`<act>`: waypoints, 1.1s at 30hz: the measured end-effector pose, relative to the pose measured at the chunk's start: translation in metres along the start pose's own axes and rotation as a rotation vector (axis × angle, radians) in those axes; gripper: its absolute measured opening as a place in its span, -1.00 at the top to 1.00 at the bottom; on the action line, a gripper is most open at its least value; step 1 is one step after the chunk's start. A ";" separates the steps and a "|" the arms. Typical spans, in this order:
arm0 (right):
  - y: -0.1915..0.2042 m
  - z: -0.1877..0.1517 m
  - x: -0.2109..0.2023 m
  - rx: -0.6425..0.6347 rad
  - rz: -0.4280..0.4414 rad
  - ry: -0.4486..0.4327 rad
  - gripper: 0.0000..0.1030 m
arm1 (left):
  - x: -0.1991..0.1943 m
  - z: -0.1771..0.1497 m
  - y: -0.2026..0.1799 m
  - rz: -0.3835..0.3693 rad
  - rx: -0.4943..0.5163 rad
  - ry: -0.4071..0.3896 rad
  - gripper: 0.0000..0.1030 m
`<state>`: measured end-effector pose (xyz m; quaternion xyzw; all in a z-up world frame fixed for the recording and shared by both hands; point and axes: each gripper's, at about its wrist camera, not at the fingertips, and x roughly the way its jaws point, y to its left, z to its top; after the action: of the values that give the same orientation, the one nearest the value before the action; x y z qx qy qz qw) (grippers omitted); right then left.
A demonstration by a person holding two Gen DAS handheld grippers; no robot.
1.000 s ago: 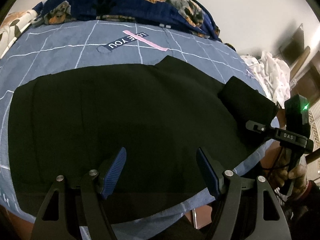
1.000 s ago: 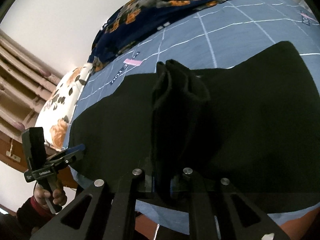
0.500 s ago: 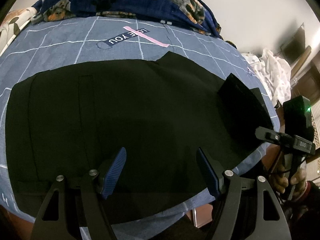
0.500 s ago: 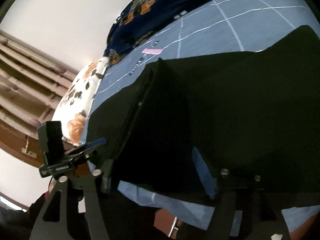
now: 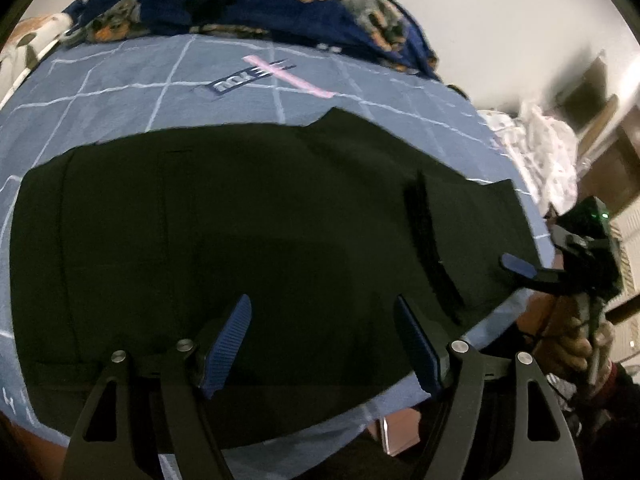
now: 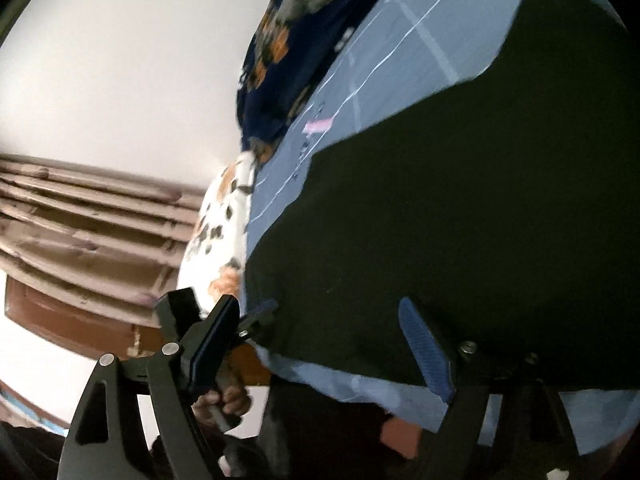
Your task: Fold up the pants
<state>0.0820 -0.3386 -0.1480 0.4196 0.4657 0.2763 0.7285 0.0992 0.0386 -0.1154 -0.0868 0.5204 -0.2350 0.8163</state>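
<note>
The black pants (image 5: 240, 232) lie flat on a blue grid-patterned bedsheet (image 5: 120, 76). Their right end is folded back over itself, leaving a doubled flap (image 5: 476, 240). My left gripper (image 5: 322, 344) is open and empty, hovering over the near edge of the pants. My right gripper (image 6: 320, 352) is open and empty at the bed's right edge, clear of the cloth; it also shows in the left wrist view (image 5: 520, 268). The pants (image 6: 460, 220) fill the right wrist view, where the left gripper (image 6: 256, 316) shows at their far end.
A dark blue dog-print blanket (image 5: 248, 4) is heaped along the far side of the bed. A white floral pillow (image 6: 216, 240) lies at the left end. White crumpled cloth (image 5: 540, 148) sits beyond the right end. The bed's near edge (image 5: 360, 412) is just below my grippers.
My right gripper let go of the pants end it held, opened, and pulled back off the bed edge. The released end now lies folded over the pants. The left gripper stayed open.
</note>
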 end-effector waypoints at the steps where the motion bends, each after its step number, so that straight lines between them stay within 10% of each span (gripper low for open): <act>1: -0.001 0.001 -0.005 0.002 -0.003 -0.008 -0.55 | -0.004 0.000 -0.005 -0.018 0.022 -0.014 -0.44; 9: -0.023 0.011 -0.082 0.083 0.030 -0.166 -0.57 | -0.004 0.017 -0.052 -0.157 0.133 -0.024 -0.44; 17: -0.058 -0.001 -0.151 0.193 0.050 -0.311 -0.58 | 0.051 0.050 -0.061 -0.279 0.018 0.049 -0.44; 24: -0.055 0.006 -0.148 0.165 0.059 -0.298 -0.58 | 0.085 0.049 -0.078 -0.265 0.039 0.118 -0.44; 28: -0.057 0.018 -0.151 0.155 0.064 -0.321 -0.58 | 0.090 0.043 -0.095 -0.199 0.131 0.096 0.01; 33: -0.045 0.052 -0.147 0.059 0.048 -0.319 -0.31 | 0.099 0.046 -0.105 -0.199 0.145 0.110 0.05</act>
<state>0.0686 -0.4960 -0.1098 0.4903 0.3417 0.2097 0.7739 0.1440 -0.1046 -0.1347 -0.0657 0.5349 -0.3560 0.7634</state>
